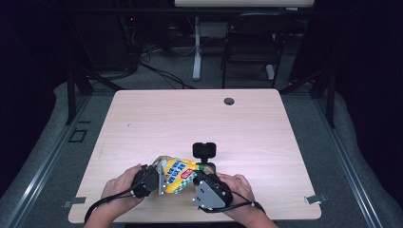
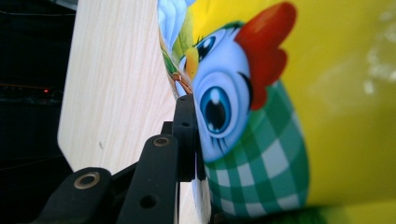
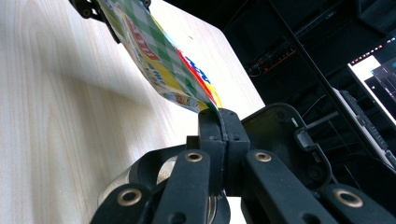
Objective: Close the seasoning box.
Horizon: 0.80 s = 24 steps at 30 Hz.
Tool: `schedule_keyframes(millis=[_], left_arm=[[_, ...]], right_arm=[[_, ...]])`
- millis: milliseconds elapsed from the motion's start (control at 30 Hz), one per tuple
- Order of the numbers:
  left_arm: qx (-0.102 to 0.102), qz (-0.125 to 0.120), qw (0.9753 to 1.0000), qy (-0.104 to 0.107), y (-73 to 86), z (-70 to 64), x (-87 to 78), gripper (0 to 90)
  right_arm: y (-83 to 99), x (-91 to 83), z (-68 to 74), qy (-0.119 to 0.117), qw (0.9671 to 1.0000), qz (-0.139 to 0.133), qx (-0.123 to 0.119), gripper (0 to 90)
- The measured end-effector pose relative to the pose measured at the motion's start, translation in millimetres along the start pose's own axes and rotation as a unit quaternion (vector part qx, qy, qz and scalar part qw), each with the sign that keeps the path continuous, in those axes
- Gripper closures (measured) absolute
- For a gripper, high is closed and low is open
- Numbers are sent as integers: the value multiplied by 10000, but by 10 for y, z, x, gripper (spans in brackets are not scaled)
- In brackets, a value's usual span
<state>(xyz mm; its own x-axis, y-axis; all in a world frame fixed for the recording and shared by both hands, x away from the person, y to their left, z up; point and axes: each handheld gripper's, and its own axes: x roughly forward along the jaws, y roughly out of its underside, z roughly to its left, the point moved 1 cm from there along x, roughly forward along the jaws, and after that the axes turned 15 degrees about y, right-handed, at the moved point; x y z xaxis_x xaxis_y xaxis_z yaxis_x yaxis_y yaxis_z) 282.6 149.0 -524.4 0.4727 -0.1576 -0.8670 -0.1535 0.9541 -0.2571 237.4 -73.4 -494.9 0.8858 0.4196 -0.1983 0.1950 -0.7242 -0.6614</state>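
Showing a cartoon chicken, yellow snack bag [image 1: 177, 174] between both tongs [image 1: 159, 179].

light: bright table [image 1: 247, 123], dark surroundings | glare: bag [image 2: 355, 93] | blur: close-ups soft

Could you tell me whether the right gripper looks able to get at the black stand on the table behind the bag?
Probably not yet: the right gripper is shut on the bag, though the black stand sits close.

Black chair [image 1: 254, 38] stands beyond the wooden table [image 1: 190, 118].
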Motion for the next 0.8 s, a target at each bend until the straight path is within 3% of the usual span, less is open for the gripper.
schedule_keyframes(millis=[600,800], left_arm=[[-196,-247,9994,134,41,-4,21,737],[-350,-359,9986,192,38,-7,31,725]], right_arm=[[-49,-2,-22,5,10000,-53,-17,900],[-58,-2,-33,33,10000,-47,-1,900]])
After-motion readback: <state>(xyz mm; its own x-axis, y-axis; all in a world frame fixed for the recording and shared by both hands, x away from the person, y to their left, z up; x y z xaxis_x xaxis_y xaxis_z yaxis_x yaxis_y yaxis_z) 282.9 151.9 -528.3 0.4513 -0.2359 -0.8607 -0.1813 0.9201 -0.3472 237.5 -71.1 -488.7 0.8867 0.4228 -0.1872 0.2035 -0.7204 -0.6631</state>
